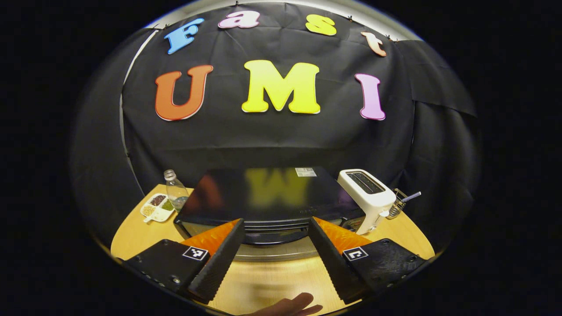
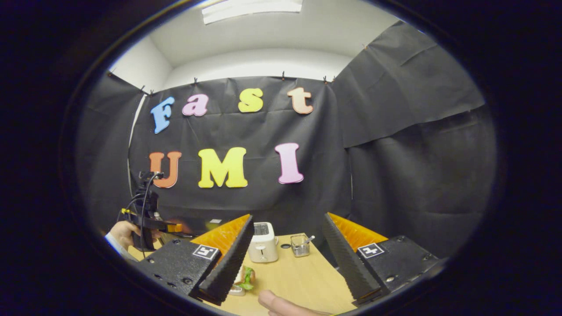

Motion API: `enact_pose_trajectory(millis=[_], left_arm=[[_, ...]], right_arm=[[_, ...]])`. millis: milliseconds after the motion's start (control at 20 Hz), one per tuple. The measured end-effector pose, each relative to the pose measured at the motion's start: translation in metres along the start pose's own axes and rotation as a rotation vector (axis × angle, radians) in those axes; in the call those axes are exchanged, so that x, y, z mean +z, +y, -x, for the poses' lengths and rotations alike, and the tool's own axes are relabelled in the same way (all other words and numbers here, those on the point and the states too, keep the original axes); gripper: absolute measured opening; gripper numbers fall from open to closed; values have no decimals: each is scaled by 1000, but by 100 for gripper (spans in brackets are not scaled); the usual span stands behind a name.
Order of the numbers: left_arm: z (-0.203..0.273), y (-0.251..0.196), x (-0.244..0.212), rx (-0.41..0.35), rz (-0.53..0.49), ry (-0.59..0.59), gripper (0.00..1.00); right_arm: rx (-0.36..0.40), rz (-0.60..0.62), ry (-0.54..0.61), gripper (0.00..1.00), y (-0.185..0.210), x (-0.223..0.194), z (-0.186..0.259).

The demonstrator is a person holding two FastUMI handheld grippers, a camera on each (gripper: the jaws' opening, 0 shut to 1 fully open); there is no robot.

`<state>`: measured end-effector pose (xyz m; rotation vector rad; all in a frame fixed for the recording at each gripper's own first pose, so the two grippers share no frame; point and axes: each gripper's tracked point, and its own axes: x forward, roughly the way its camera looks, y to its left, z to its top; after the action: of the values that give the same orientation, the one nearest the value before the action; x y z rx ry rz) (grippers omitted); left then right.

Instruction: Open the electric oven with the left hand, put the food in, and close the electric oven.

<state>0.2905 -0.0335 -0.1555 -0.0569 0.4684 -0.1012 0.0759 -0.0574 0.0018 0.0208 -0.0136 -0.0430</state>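
Note:
The black electric oven (image 1: 272, 193) stands on the wooden table (image 1: 263, 281), seen from above and in front. A silver bar (image 1: 276, 253) runs along its front edge, and its door looks closed. My left gripper (image 1: 276, 221) hovers open just before that front, with nothing between its fingers. In the right gripper view, my right gripper (image 2: 287, 217) is open and empty above the table (image 2: 303, 276). The food, a sandwich with green leaves (image 2: 245, 277), lies by its left finger and is partly hidden by it. A hand (image 2: 123, 232) holds the left gripper near the oven (image 2: 199, 224).
A white toaster (image 1: 366, 197) stands right of the oven, with a wire mesh holder (image 1: 397, 206) beyond it. Left of the oven are a clear bottle (image 1: 175, 191) and a white divided dish of beans (image 1: 157, 207). The toaster (image 2: 262, 248) and the mesh holder (image 2: 300, 245) stand ahead of my right gripper.

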Motion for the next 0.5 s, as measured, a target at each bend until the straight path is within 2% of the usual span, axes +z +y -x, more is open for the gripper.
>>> enact_pose_trajectory(millis=[100, 150, 200, 350, 500], left_arm=[[-8, 5, 0, 27, -14, 9, 96], [-11, 8, 0, 43, -23, 8, 85], [-15, 8, -2, 50, -32, 13, 95], [-23, 6, -24, 60, -11, 99, 95], [-23, 9, -25, 83, -7, 103, 99]], right_arm=[[-1, 6, -13, 89, -3, 1, 2], [-2, 4, -19, 89, -5, 1, 4], [-6, 0, -21, 89, -7, 2, 5], [-20, -5, -22, 89, -12, -1, 4], [-13, -3, -19, 89, -10, -2, 3]])
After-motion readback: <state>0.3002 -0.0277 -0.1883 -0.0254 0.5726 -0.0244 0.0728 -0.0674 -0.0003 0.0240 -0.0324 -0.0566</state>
